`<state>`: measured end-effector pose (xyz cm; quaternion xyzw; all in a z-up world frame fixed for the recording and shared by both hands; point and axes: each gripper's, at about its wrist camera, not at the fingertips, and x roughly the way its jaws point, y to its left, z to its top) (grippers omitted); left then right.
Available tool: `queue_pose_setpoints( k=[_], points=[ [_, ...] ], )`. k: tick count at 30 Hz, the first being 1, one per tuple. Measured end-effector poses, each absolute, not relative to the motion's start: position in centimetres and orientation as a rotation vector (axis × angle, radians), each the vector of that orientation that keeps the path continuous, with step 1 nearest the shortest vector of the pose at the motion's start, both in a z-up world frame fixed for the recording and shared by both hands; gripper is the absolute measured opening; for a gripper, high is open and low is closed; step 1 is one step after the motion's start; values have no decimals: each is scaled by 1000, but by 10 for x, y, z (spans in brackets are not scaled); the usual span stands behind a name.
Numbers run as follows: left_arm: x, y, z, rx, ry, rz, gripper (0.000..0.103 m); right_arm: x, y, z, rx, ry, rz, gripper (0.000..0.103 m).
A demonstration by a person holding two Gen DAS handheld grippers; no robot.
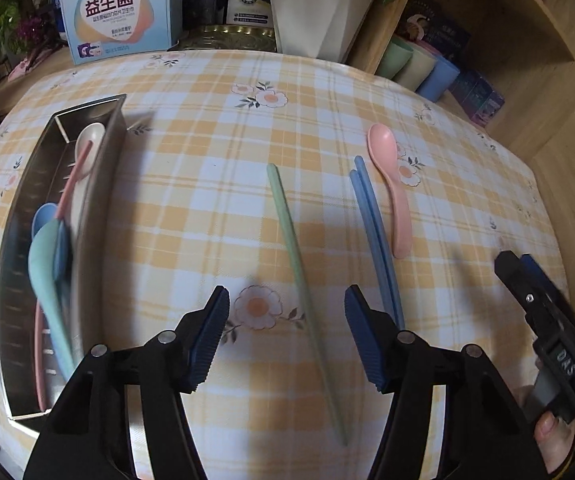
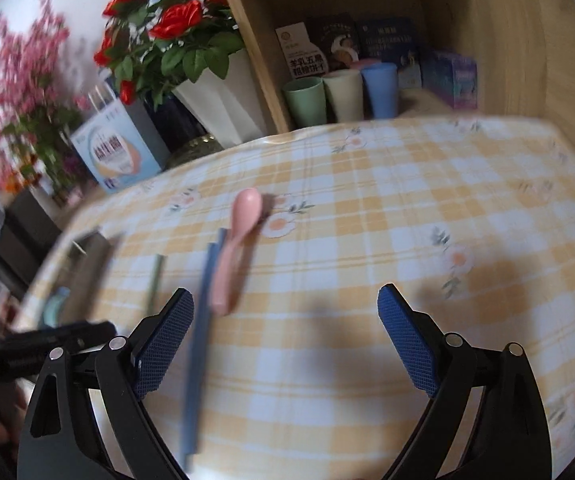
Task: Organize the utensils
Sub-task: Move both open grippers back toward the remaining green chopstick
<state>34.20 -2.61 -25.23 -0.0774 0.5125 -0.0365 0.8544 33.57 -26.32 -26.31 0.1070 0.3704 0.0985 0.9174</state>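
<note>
Where the left wrist view looks down on the checked tabletop (image 1: 215,128), the left gripper (image 1: 286,322) is seen with its fingers (image 1: 209,336) parted about halfway, nothing held; the green chopstick (image 1: 301,280) is seen running between them on the cloth. Just to its right the blue chopsticks (image 1: 375,232) are laid side by side, the pink spoon (image 1: 391,192) beside them. At the left, a metal tray (image 1: 99,184) is seen holding a white spoon, a blue spoon, a green spoon (image 1: 47,276) and pink chopsticks.

In the right wrist view, blurred, the right gripper (image 2: 285,340) is seen spread wide and empty above bare cloth. The blue chopsticks are found just inside its left finger, the pink spoon beyond.
</note>
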Motion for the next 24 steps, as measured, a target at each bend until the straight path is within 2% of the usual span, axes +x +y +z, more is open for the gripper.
queue_pose_setpoints(
  k=[6,10,16,24],
  points=[
    [356,-39,-265,-110,1085,-35,57,335,-262,-270,100,737,152,90],
    [361,-44,-270,-81,1079,-8,47,336,-267,-274,122,739,125,90],
    [363,-53,-277,-50,1090,1,40,336,-273,-277,164,751,134,90],
    [363,-61,-281,-9,1074,40,40,335,-265,-279,145,760,165,90]
  ],
)
